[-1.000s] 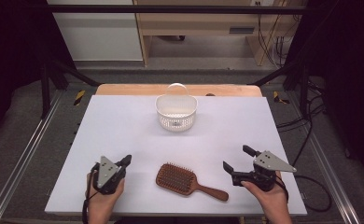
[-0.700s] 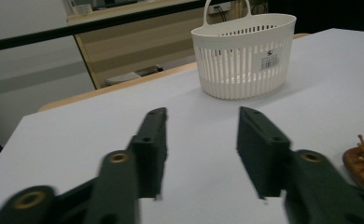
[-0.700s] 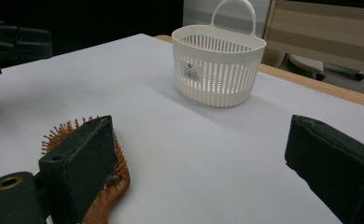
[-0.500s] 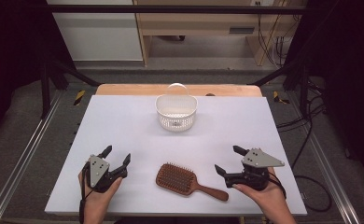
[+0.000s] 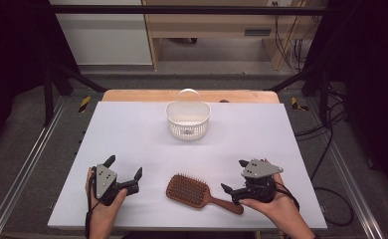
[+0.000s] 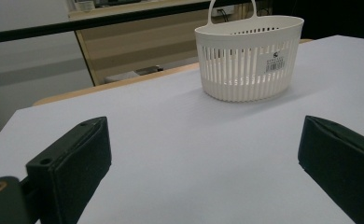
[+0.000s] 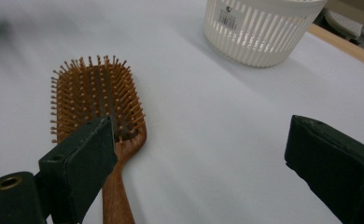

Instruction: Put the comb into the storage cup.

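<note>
The wooden paddle hairbrush (image 5: pixel 188 189) lies bristles up at the near edge of the white table (image 5: pixel 132 134), between the 2 grippers, its handle running toward the right gripper (image 5: pixel 236 178), the nearer one, whose jaws stand apart and empty just beside the handle end. The left gripper (image 5: pixel 124 167) has just been opening and holds nothing. Since the earlier frames the right hand has edged toward the brush. Farther back stands the white slotted basket (image 5: pixel 187 119)

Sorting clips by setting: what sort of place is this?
Probably a lab or workshop recording station: a white-topped table inside a black frame, loose cables on the grey floor, with only a hairbrush and basket laid out.
</note>
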Action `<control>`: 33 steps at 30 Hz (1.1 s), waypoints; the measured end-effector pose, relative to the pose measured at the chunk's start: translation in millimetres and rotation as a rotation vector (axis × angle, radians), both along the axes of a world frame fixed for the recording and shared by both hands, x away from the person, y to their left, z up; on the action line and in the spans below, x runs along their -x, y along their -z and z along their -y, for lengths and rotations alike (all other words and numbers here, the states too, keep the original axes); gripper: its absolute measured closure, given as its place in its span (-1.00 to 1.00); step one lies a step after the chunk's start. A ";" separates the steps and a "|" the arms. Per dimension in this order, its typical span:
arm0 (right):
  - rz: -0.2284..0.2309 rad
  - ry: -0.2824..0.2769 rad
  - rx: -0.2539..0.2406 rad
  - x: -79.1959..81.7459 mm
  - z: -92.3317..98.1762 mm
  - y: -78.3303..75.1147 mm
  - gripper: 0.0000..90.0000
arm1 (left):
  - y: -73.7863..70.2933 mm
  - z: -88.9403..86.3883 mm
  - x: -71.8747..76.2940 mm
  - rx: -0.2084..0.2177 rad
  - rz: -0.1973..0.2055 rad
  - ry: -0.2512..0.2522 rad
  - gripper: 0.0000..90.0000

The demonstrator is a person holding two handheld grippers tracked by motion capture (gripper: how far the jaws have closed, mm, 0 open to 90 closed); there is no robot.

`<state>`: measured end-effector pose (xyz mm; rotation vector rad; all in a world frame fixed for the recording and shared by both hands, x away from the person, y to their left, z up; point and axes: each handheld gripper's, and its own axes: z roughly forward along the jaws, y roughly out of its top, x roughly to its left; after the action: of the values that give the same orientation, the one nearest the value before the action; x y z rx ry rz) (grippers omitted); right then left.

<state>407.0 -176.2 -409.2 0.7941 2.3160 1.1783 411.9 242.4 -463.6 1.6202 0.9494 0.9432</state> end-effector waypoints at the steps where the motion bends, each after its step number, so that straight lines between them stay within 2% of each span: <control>1: -0.013 -0.009 0.011 0.3 -2.2 2.0 -0.80 | 0.1 0.0 0.1 -0.001 0.001 0.000 -0.94; 5: -0.029 -0.027 0.037 1.6 -6.0 5.7 -0.80 | 0.3 -1.1 -0.3 0.003 -0.002 0.000 -0.95; 33: -0.121 -0.099 0.104 5.1 -24.5 27.7 -0.78 | 0.1 0.3 0.7 -0.001 0.004 0.016 -0.96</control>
<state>401.9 -151.7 -436.9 0.7392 2.5195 1.0661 411.2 242.2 -463.7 1.6237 0.9322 0.9357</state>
